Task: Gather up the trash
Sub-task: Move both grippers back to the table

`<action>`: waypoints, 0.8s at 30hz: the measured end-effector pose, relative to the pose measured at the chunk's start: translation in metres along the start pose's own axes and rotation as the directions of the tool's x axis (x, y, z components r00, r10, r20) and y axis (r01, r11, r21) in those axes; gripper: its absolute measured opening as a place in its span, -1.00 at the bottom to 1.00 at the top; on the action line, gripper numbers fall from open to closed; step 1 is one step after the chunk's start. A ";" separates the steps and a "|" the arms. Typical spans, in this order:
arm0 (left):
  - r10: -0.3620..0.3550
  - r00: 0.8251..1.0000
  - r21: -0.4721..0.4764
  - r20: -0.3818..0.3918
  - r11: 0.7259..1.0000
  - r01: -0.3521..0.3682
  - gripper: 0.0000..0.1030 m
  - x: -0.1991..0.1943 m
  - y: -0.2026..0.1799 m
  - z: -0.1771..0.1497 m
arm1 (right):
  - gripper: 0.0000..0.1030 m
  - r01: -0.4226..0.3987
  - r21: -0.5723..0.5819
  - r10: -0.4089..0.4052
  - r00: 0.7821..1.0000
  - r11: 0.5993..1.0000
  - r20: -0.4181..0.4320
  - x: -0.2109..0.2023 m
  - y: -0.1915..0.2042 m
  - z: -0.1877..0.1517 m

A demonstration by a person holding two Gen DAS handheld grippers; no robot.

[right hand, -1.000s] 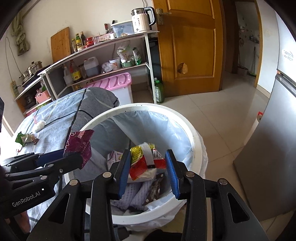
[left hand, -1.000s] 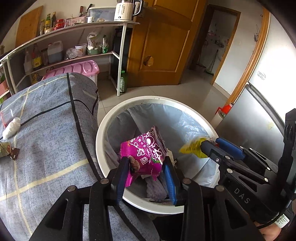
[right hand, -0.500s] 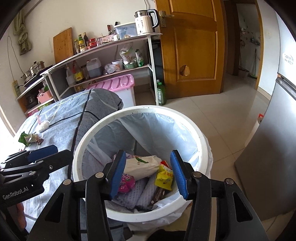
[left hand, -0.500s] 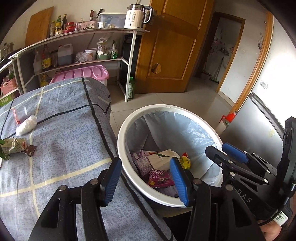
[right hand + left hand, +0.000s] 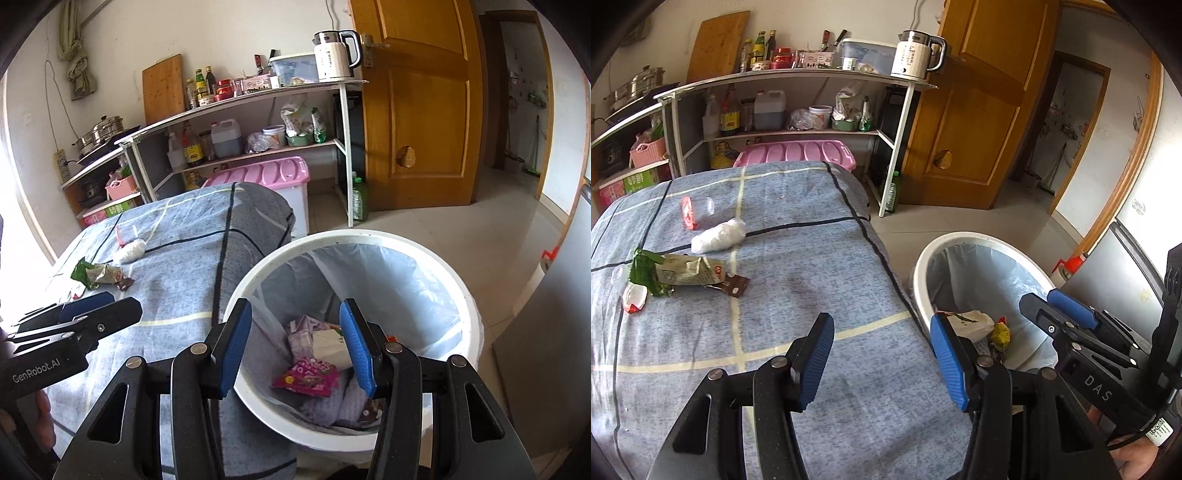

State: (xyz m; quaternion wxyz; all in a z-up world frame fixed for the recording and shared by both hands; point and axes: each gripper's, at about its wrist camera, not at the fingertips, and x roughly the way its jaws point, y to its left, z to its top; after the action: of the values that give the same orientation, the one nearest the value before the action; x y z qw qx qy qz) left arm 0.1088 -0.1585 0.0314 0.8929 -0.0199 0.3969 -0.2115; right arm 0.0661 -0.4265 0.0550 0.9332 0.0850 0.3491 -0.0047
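the blue cloth table [image 5: 812, 258] has trash on it: a green wrapper [image 5: 676, 271] and a white wad [image 5: 718, 240]. the white bin [image 5: 258, 273] stands beside it, with wrappers inside. shelves [image 5: 798, 77] and a wood door [image 5: 413, 110] stand behind. the left gripper [image 5: 882, 360] and right gripper [image 5: 295, 350] have fingers wide apart, holding nothing.

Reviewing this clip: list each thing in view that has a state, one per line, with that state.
left gripper: open, empty, over the cloth.
right gripper: open, empty, over the bin.
trash bin: lined with a bag, wrappers inside.
pink snack bag: lying in the bin.
green wrapper: crumpled on the table cloth.
white wad: lying on the cloth.
wooden door: ajar.
pink storage box: lid on.
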 end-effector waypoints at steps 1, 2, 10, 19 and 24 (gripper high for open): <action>0.010 1.000 -0.007 0.005 1.000 -0.010 0.05 -0.003 0.006 0.000 | -0.01 -0.008 -0.007 0.008 1.000 1.000 -0.001 0.001 0.005 0.001; 0.019 1.000 -0.014 0.010 1.000 -0.019 0.05 -0.006 0.012 -0.001 | -0.01 -0.017 -0.015 0.017 1.000 1.000 0.001 0.002 0.010 0.002; 0.081 0.996 -0.098 0.031 0.992 -0.077 0.05 -0.026 0.064 -0.004 | -0.01 -0.086 -0.066 0.086 0.996 0.994 -0.008 0.013 0.050 0.009; 0.183 0.982 -0.210 0.043 0.963 -0.170 0.05 -0.043 0.126 -0.007 | -0.01 -0.182 -0.137 0.176 0.983 0.974 -0.055 0.039 0.101 0.018; 0.226 0.973 -0.257 0.037 0.944 -0.209 0.05 -0.048 0.161 -0.008 | -0.01 -0.237 -0.181 0.225 0.971 0.955 -0.083 0.055 0.131 0.021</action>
State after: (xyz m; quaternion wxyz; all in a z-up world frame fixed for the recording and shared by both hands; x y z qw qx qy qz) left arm 0.1330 0.0079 0.0269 0.9137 -0.0957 0.3904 -0.0590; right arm 0.1297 -0.2983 0.0549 0.9200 0.0362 0.3642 0.1404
